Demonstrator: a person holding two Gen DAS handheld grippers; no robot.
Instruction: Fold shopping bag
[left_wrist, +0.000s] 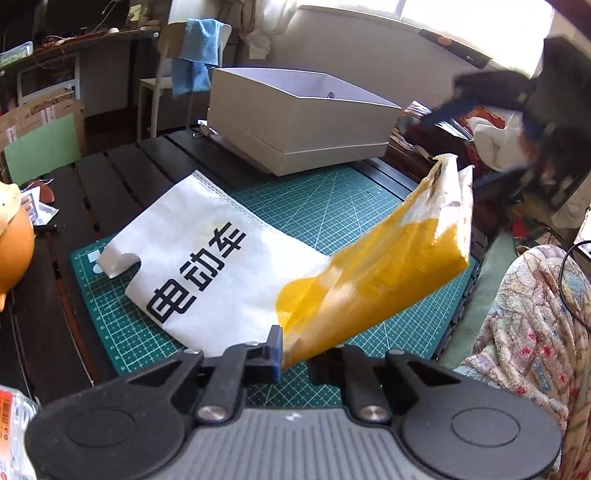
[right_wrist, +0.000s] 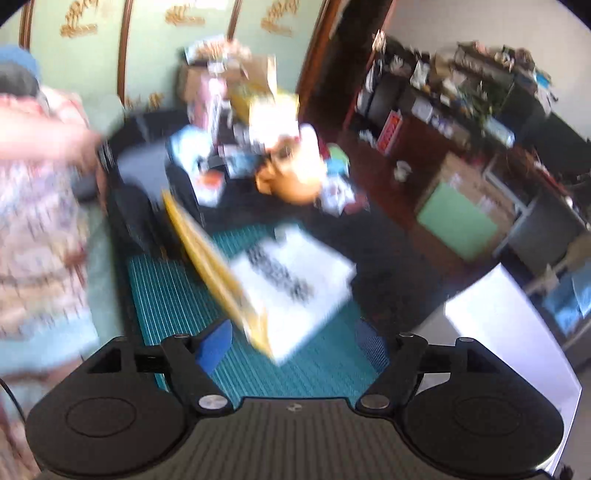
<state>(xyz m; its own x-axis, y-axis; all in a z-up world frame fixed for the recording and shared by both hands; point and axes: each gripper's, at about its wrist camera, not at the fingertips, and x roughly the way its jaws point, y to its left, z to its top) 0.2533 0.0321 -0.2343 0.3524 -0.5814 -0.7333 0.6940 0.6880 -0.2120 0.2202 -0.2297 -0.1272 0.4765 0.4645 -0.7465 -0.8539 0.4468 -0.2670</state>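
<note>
The bag (left_wrist: 207, 258) lies on our green mat (left_wrist: 332, 206), white half flat with big black characters facing up, and its cut-out handle end points toward the far left corner of the mat. The yellow half is lifted off the mat and hangs in the air, curled and creased, with its far corner sticking up on the right side. Our left gripper (left_wrist: 293, 354) has its fingers closed on the near yellow edge, blue pad pressed right against the fabric. Our right gripper (right_wrist: 293, 343) sits wide open with nothing between the fingers, though that view is really smeared; from there the bag (right_wrist: 295, 280) shows as a white sheet with the yellow part rising edge-on to the left. In the left wrist view the right gripper is only a dark blurred shape up top right. The mat sits on a dark slatted table (left_wrist: 110, 177), and a grey open box (left_wrist: 303, 125) stands just past the mat's far edge. An orange round thing (left_wrist: 13, 247) sits at the table's left side, too cropped to identify.
</note>
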